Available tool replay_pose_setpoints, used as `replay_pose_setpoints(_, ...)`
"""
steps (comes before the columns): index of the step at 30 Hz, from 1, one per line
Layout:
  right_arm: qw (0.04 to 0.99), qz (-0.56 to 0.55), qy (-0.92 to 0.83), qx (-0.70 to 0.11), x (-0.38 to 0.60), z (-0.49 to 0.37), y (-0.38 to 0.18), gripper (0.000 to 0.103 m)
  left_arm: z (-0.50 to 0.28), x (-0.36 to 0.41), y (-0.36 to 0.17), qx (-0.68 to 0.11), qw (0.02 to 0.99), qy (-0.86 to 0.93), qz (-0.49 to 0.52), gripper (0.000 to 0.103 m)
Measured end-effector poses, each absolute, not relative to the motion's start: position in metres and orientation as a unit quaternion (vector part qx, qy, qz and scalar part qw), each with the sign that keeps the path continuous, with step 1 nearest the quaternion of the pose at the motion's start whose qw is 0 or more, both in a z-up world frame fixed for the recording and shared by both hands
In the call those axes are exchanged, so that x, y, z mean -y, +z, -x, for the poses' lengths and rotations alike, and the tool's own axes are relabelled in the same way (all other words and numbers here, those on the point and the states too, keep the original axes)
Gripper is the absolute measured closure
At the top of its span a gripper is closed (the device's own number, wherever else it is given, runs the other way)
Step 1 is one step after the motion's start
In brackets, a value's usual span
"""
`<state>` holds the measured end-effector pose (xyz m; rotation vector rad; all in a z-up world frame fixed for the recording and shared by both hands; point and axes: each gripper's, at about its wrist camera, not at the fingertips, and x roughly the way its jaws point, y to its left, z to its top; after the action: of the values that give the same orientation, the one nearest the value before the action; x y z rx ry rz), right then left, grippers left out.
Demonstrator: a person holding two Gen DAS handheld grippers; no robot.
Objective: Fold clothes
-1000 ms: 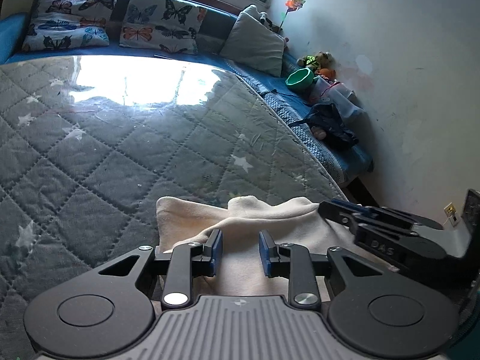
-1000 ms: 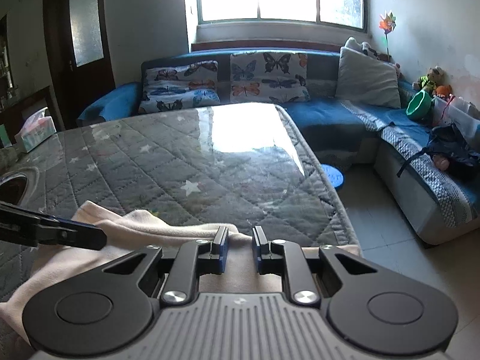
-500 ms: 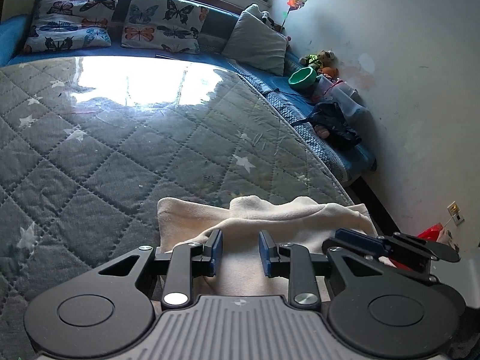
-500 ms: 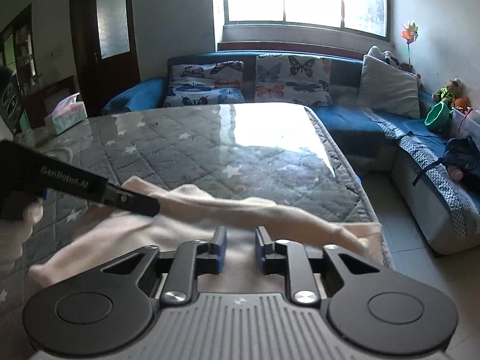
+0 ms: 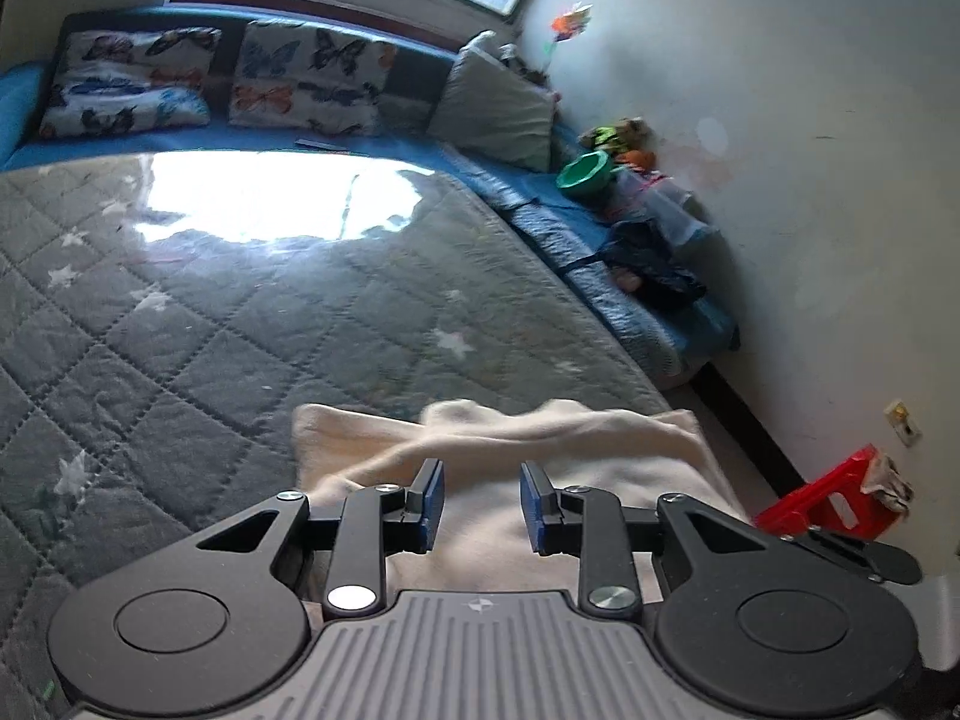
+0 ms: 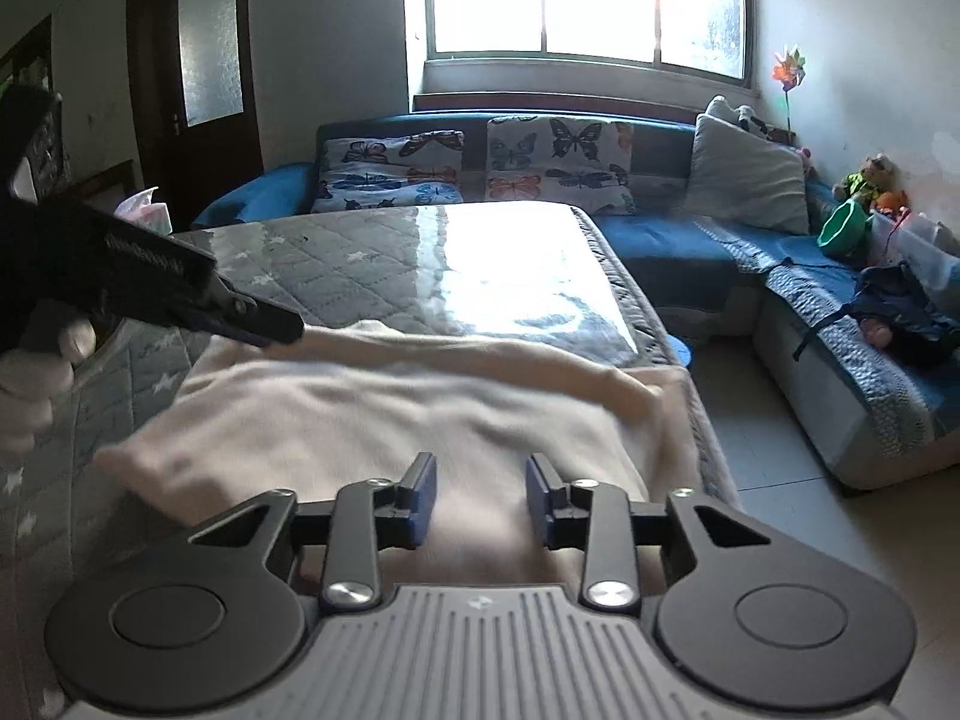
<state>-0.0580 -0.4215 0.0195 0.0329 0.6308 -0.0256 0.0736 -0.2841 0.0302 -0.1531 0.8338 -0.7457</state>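
Left wrist view: your left gripper now stands with its jaws apart and nothing between the blue pads. One second ago the gap was narrower, so you have released. The cream garment lies on the near right corner of the quilted grey mattress, below and beyond the fingers. Its far edge has flattened since the earlier frames. The fabric looks soft and fleecy, with rounded rolls, not sharp creases.

Right wrist view: your right gripper is likewise open and empty; it was almost closed a second ago and has risen above the garment. The left gripper enters from the left, its tip at the garment's far left edge. The cloth now lies as a broad, doubled rectangle, its right edge near the mattress border. Judge this fold as laid; expect a fresh grasp next.
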Motion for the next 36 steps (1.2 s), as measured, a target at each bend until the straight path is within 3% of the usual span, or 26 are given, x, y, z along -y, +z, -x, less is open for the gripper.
replay_pose_setpoints(5, 0.954, -0.012, -0.022, -0.298, 0.426, 0.079, 0.025, 0.061, -0.044, 0.284, 0.03, -0.39, 0.836, -0.382, 0.058, 0.072)
replay_pose_setpoints(13, 0.951, -0.023, -0.029, -0.308, 0.434, 0.097, 0.02, 0.061, -0.007, 0.285, 0.017, -0.381, 0.834, -0.398, 0.021, 0.072)
replay_pose_setpoints(36, 0.959, -0.039, -0.034, -0.28, 0.445, 0.086, 0.027, 0.059, 0.002, 0.273, 0.019, -0.376, 0.841, -0.388, 0.03, 0.068)
